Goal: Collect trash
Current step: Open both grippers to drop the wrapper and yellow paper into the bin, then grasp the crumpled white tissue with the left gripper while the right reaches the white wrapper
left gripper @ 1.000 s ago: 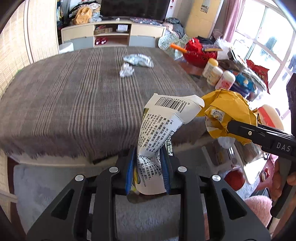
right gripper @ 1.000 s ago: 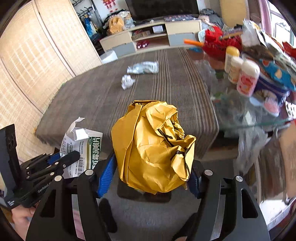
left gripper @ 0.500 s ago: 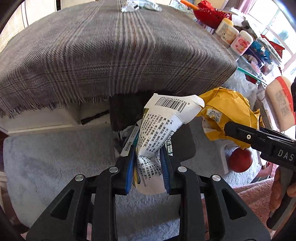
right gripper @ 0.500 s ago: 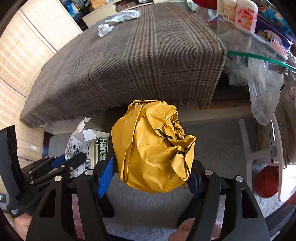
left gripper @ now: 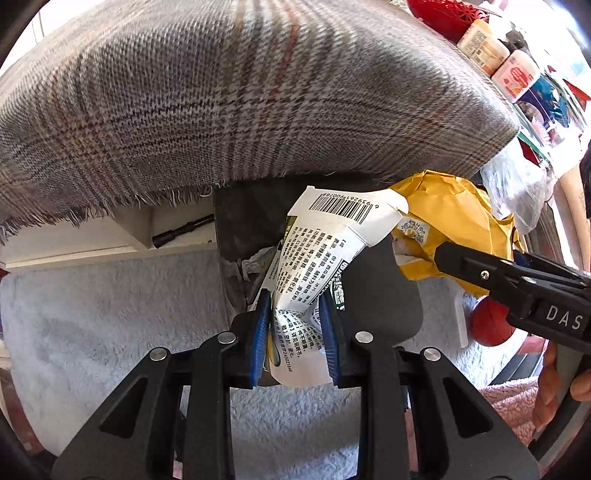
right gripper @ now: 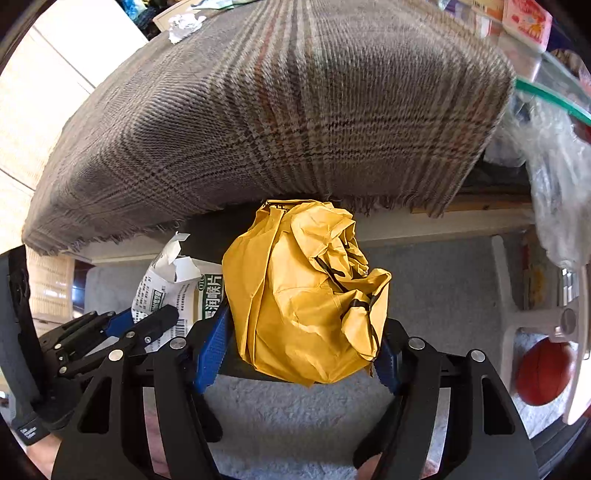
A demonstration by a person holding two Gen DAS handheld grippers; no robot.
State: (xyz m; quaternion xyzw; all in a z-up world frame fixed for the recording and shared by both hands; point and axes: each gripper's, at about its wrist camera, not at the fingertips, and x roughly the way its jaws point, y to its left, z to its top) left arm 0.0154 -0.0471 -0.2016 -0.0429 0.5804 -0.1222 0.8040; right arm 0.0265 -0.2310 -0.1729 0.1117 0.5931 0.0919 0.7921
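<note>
My left gripper [left gripper: 293, 325] is shut on a crumpled white carton [left gripper: 332, 243] printed with a barcode and text. Below it stands a dark trash bin [left gripper: 384, 295], with some paper inside. My right gripper [right gripper: 299, 347] is shut on a big crumpled yellow paper wad [right gripper: 306, 291]. In the left wrist view the yellow wad [left gripper: 450, 221] and the right gripper's finger [left gripper: 517, 280] sit to the right of the carton. In the right wrist view the white carton [right gripper: 173, 288] and the left gripper [right gripper: 122, 332] show at lower left. Both grippers point steeply down over the bin, just below the table's edge.
A plaid cloth [left gripper: 240, 96] hangs over the table edge right above. Crumpled white paper [right gripper: 184, 24] lies far back on the table. Bottles [left gripper: 513, 74] stand at the table's right. A red ball [right gripper: 543, 373] and white chair leg [right gripper: 517, 317] rest on the pale fluffy rug [left gripper: 92, 317].
Both grippers have sunk from above the tabletop to below its edge, still holding the carton and the yellow wad. The bin has come into view beneath them.
</note>
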